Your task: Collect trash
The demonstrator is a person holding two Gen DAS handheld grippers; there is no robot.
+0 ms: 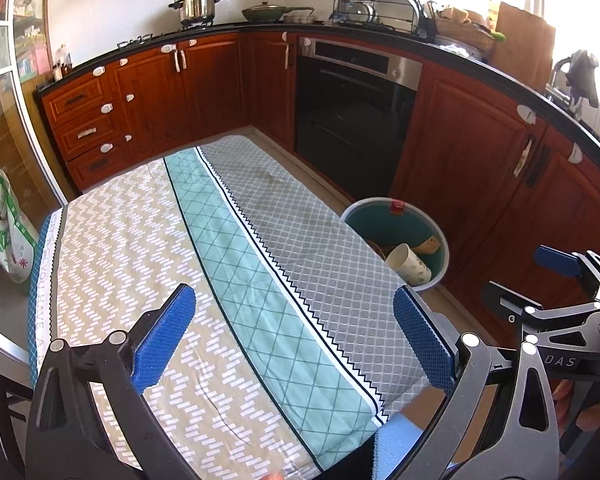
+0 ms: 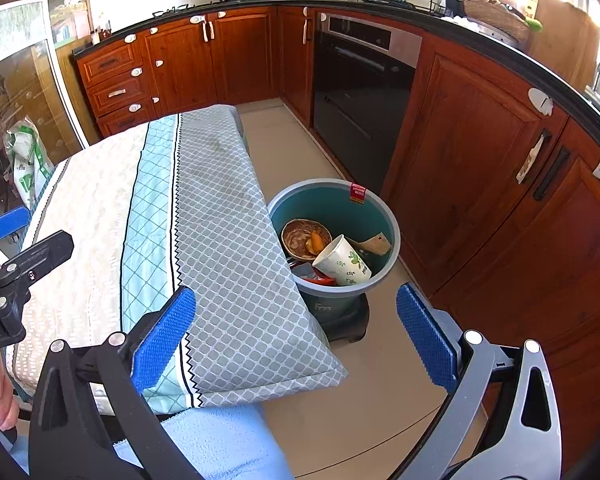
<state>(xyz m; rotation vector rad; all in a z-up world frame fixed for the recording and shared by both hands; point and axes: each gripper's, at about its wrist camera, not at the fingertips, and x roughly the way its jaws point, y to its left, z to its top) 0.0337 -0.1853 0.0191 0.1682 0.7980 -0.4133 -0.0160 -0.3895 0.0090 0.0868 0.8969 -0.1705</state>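
A round teal bin point(image 2: 374, 216) stands on the floor beside the table's right edge, also seen as the bin point(image 1: 440, 236) in the left wrist view. Inside lie a white paper cup point(image 2: 342, 262) with green print, a brown bowl point(image 2: 300, 238) with orange scraps, a red wrapper point(image 2: 314, 274) and a tan scrap point(image 2: 376, 244). My left gripper point(image 1: 295, 338) hangs open over the patterned tablecloth point(image 1: 171, 264) with nothing between its blue pads. My right gripper point(image 2: 297, 338) is open too, low over the table's near right corner, short of the bin. The cloth shows no loose trash.
Red-brown cabinets point(image 2: 480, 152) and a black oven point(image 2: 360, 92) curve behind the bin, leaving a narrow strip of beige floor point(image 2: 283, 140). A green-and-white bag point(image 1: 7, 232) sits on the floor at left. Pots point(image 1: 197, 4) and a dish rack point(image 1: 380, 4) line the counter.
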